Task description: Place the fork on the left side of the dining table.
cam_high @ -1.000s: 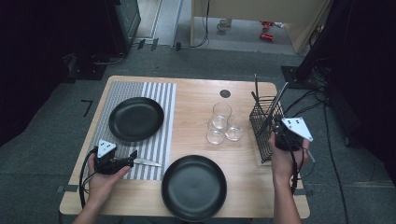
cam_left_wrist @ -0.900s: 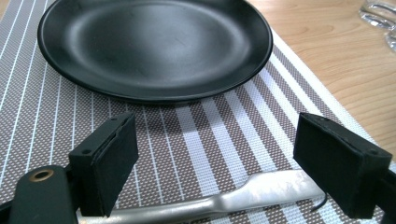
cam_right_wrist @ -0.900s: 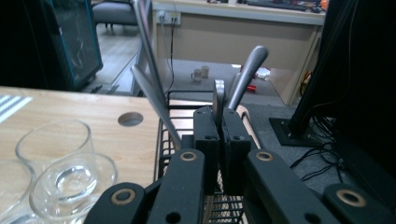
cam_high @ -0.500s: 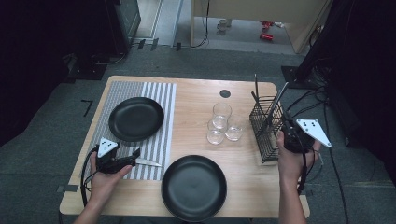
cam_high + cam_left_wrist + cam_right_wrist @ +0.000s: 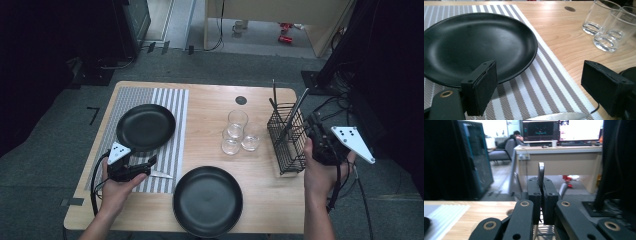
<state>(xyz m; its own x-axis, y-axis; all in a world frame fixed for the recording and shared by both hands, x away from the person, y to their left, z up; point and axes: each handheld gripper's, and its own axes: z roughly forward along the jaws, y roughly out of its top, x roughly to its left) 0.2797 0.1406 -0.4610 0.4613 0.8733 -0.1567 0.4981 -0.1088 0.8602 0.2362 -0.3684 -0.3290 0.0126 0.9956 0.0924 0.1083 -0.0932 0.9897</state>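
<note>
One utensil [image 5: 541, 175] is clenched in the right tool [image 5: 541, 195], which has lifted it partway out of the wire caddy [image 5: 286, 142]; left tool [image 5: 539, 95] stays released beside the knife [image 5: 559, 116].

Utensil [image 5: 541, 173] in the right claw [image 5: 541, 202], its lower part hidden behind the pads, kind unclear

The counter [image 5: 210, 105] is smooth pale wood. The plate [image 5: 474, 42] looks matt black on a woven striped cloth mat [image 5: 544, 82]. The basket [image 5: 286, 142] is black wire.
</note>
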